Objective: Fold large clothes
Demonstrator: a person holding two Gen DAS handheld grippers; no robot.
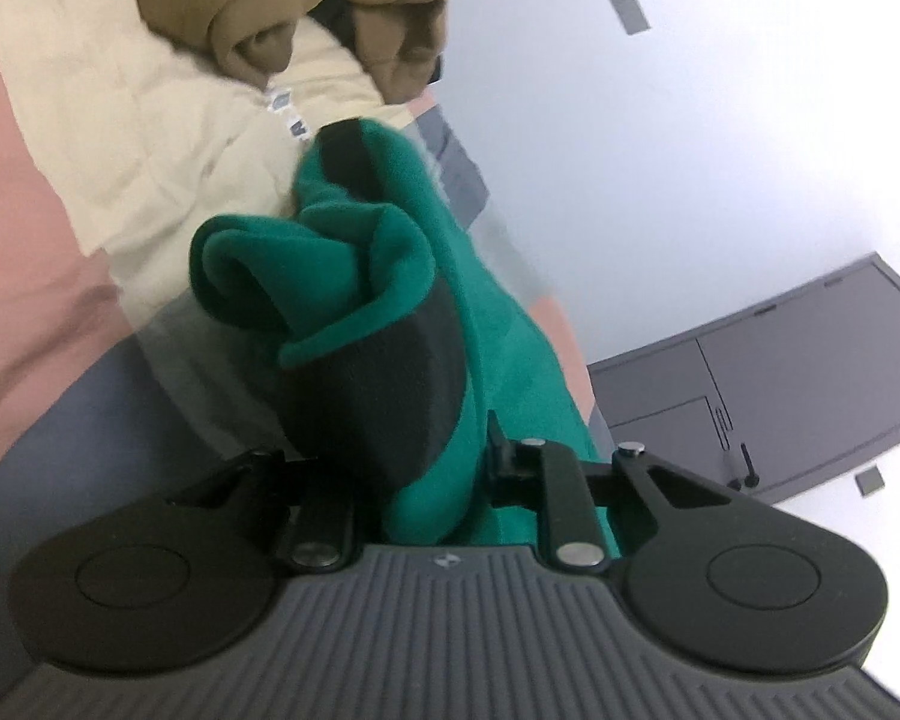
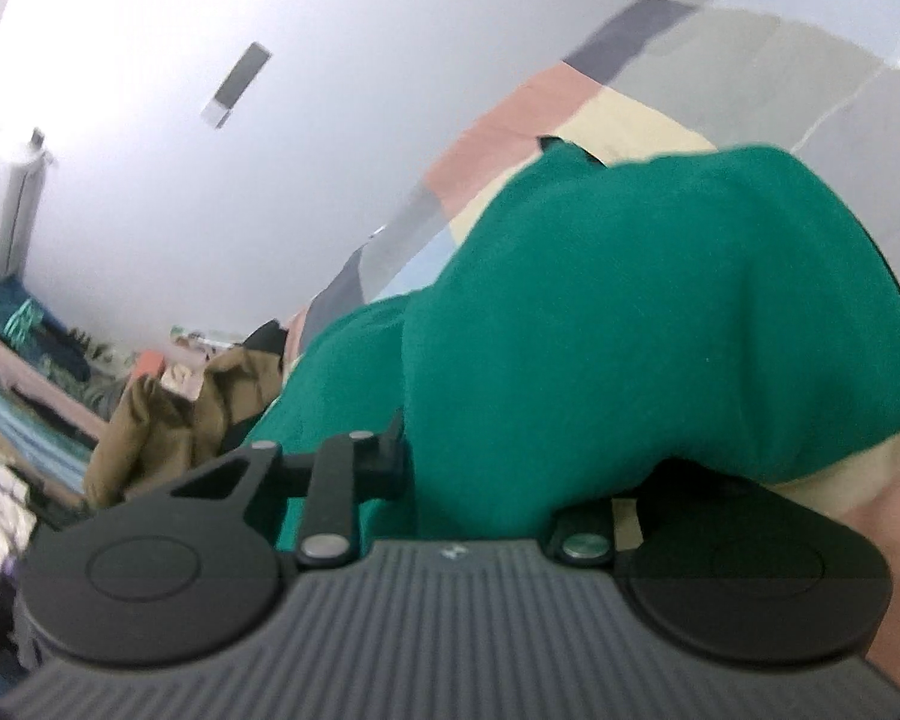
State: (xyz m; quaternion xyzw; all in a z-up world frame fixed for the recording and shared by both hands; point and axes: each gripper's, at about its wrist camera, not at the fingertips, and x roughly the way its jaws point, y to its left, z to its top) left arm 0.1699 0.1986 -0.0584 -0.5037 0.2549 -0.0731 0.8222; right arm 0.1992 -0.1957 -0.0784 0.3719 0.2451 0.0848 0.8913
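Note:
A green garment (image 1: 390, 252) with dark panels is bunched up in the left wrist view, rising off a patchwork bed cover (image 1: 24, 240). My left gripper (image 1: 426, 420) is shut on a thick fold of it, and the cloth hides the fingertips. In the right wrist view the same green garment (image 2: 660, 330) fills the middle and drapes over my right gripper (image 2: 498, 450). That gripper is shut on the cloth, with its right finger fully covered. Both views are tilted.
A cream garment (image 1: 168, 138) and a brown garment (image 1: 306, 6) lie on the bed beyond the green one. The brown garment (image 2: 174, 420) also shows at lower left. A grey cabinet (image 1: 780, 372) stands by the white wall. Piled fabrics (image 2: 18, 390) sit far left.

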